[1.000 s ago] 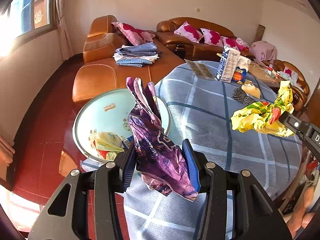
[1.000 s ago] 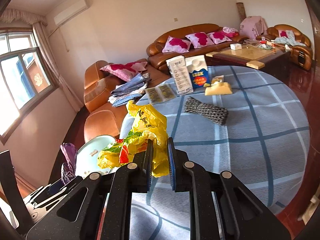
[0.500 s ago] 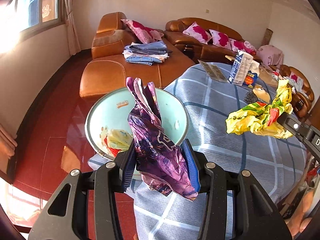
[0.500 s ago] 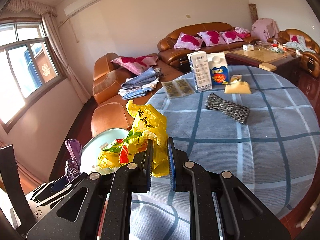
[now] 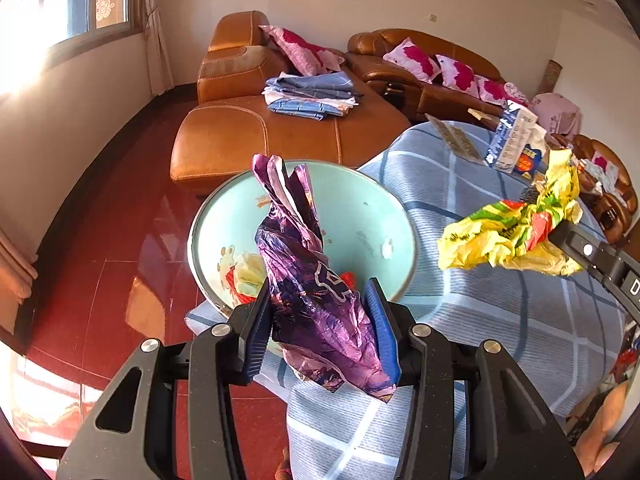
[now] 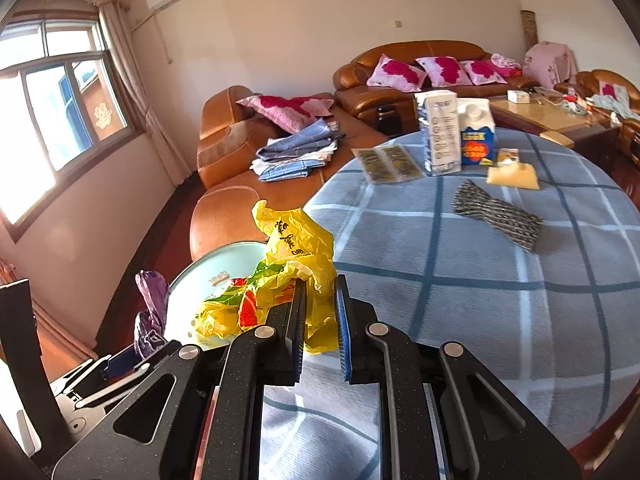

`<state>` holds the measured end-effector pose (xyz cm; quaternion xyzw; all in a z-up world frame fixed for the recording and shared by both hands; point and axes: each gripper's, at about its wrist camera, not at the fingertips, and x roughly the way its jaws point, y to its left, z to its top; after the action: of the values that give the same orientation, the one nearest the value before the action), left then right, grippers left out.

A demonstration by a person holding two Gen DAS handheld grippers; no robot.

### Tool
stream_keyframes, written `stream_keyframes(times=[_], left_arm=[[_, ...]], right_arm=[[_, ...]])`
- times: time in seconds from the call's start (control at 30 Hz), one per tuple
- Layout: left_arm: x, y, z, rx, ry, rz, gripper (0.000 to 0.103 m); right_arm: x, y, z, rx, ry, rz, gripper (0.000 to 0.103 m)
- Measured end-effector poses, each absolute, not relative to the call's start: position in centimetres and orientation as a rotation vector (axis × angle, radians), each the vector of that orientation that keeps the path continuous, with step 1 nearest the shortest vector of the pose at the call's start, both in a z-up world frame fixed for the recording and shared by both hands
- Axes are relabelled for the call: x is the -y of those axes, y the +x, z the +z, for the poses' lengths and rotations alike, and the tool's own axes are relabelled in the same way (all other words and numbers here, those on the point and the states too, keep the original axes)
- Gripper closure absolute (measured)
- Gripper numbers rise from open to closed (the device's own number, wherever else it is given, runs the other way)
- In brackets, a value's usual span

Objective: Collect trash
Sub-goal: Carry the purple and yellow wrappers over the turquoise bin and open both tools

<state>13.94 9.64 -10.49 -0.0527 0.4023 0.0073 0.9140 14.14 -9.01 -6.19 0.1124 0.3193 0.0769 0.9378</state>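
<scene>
My left gripper (image 5: 320,324) is clamped on a crumpled purple wrapper (image 5: 308,280), which hangs above the pale green basin (image 5: 372,216) at the edge of the bench (image 6: 480,280). My right gripper (image 6: 320,320) pinches a wadded yellow plastic bag (image 6: 288,272), held just beside the basin and over the bench's blue checked cloth. Some trash already lies in the basin's bottom, so I judge this to be the dropping step. Next I would centre the purple wrapper over the basin and part the left jaws, then bring the yellow bag across and release it too. The cartons (image 6: 456,136) farther back look untouched.
</scene>
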Motion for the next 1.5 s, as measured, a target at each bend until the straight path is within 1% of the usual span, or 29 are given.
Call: stream_keyframes(times=[0.53, 0.67, 0.7, 0.77, 0.83, 0.87, 0.9, 0.93, 0.97, 1.27, 1.5], left_arm=[[-12.6, 19.6, -14.2, -0.919, -0.14, 0.074, 0.058], [-13.2, 20.9, -15.0, -0.937, -0.145, 0.085, 0.057], [-13.2, 21.1, -15.2, -0.941, -0.147, 0.086, 0.056], [-13.5, 21.5, -15.5, -0.95, -0.155, 0.095, 0.053], [-14.0, 21.7, -15.7, -0.955, -0.163, 0.112, 0.052], [-14.1, 21.7, -15.8, -0.957, -0.163, 0.119, 0.05], [-14.3, 21.7, -15.8, -0.957, -0.162, 0.125, 0.047], [-14.4, 21.6, -15.9, -0.953, -0.158, 0.137, 0.037], [-14.4, 21.5, -15.7, -0.944, -0.15, 0.149, 0.032], [-13.3, 21.1, -14.7, -0.927, -0.107, 0.184, 0.029], [-9.4, 20.3, -13.5, -0.912, -0.087, 0.129, 0.027]], right_arm=[[3.6, 20.9, -9.5, -0.753, 0.139, 0.237, 0.088], [3.0, 22.5, -10.4, -0.779, 0.133, 0.265, 0.087], [2.9, 23.0, -10.6, -0.782, 0.128, 0.272, 0.085], [2.6, 23.6, -10.9, -0.785, 0.128, 0.288, 0.083], [2.5, 24.2, -11.2, -0.791, 0.137, 0.314, 0.076], [2.4, 24.4, -11.3, -0.792, 0.138, 0.321, 0.07], [2.3, 24.6, -11.4, -0.791, 0.139, 0.325, 0.067], [2.3, 24.8, -11.5, -0.79, 0.141, 0.329, 0.066], [2.3, 24.9, -11.6, -0.791, 0.144, 0.331, 0.062], [5.5, 23.6, -10.6, -0.767, 0.218, 0.291, 0.062], [10.3, 22.1, -9.7, -0.759, 0.243, 0.205, 0.062]])
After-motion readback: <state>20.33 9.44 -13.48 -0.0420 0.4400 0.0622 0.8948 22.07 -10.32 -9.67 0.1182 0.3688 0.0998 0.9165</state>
